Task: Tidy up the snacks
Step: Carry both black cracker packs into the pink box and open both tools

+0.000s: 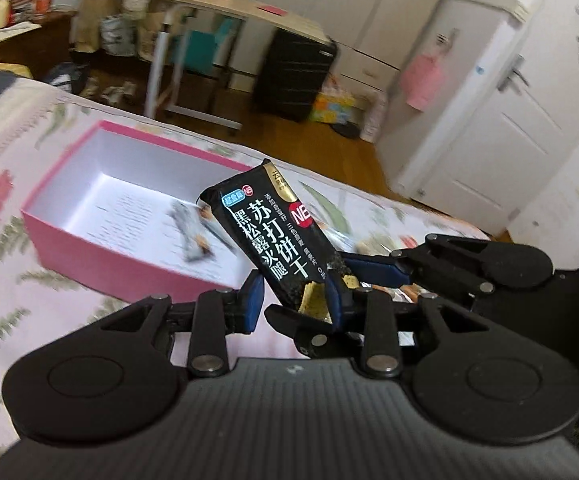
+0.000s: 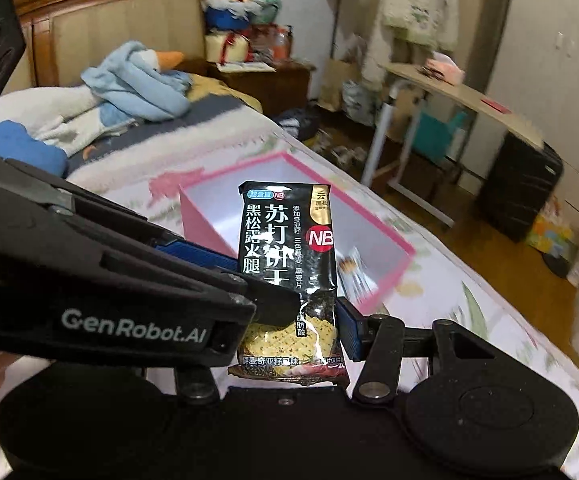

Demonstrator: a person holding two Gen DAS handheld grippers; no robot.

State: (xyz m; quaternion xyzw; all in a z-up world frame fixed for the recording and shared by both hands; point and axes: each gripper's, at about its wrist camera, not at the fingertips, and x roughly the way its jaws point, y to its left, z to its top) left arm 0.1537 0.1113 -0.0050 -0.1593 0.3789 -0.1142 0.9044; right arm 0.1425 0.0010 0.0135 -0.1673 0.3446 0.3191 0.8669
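Note:
A black soda-cracker packet (image 1: 273, 236) stands upright between both grippers; it also shows in the right wrist view (image 2: 289, 256). My left gripper (image 1: 293, 300) is shut on its lower end. My right gripper (image 2: 289, 320) is shut on the same packet; its left finger is hidden behind the other gripper's arm. The right gripper's fingers (image 1: 373, 268) reach in from the right in the left wrist view. A pink box (image 1: 101, 256) with a white inside lies open on the bed, just beyond the packet, and holds one small wrapped snack (image 1: 193, 236). The box (image 2: 389, 240) also shows in the right wrist view.
The box sits on a floral bedspread (image 1: 9, 280). More snack packets (image 1: 369, 244) lie on the bed to the right of the box. A plush goose in blue cloth (image 2: 129, 88) lies near the headboard. A side table (image 1: 229, 4) and a black case (image 1: 293, 76) stand on the floor beyond the bed.

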